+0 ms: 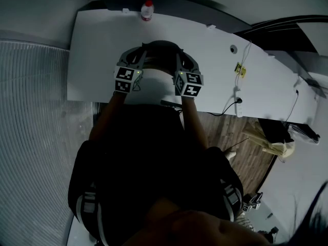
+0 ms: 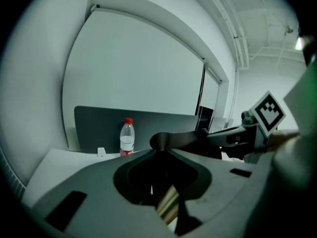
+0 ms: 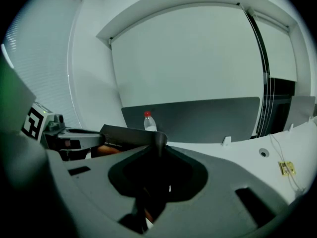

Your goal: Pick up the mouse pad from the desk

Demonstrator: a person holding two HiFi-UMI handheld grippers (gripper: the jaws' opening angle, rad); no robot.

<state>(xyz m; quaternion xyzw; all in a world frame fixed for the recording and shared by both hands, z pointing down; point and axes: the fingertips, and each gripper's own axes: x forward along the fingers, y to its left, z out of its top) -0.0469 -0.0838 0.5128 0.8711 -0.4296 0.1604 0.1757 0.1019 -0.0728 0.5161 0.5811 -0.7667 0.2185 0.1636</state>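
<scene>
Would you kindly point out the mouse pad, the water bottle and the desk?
mouse pad point(image 2: 184, 139), left gripper view, on its curled dark edge.
water bottle point(image 2: 127, 137), left gripper view, on its clear body.
desk point(image 1: 215, 65), head view, on its bare white top.

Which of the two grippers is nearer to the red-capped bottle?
The left gripper: the bottle stands almost straight beyond it, while the right gripper, at the other side of the mouse pad, is farther.

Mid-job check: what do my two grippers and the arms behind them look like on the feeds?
The left gripper and right gripper match: grey moulded bodies with curved grey jaw arms. Each carries a cube, the left cube and the right cube, faced with black-and-white square markers and a small green light. The person wears a dark top.
</scene>
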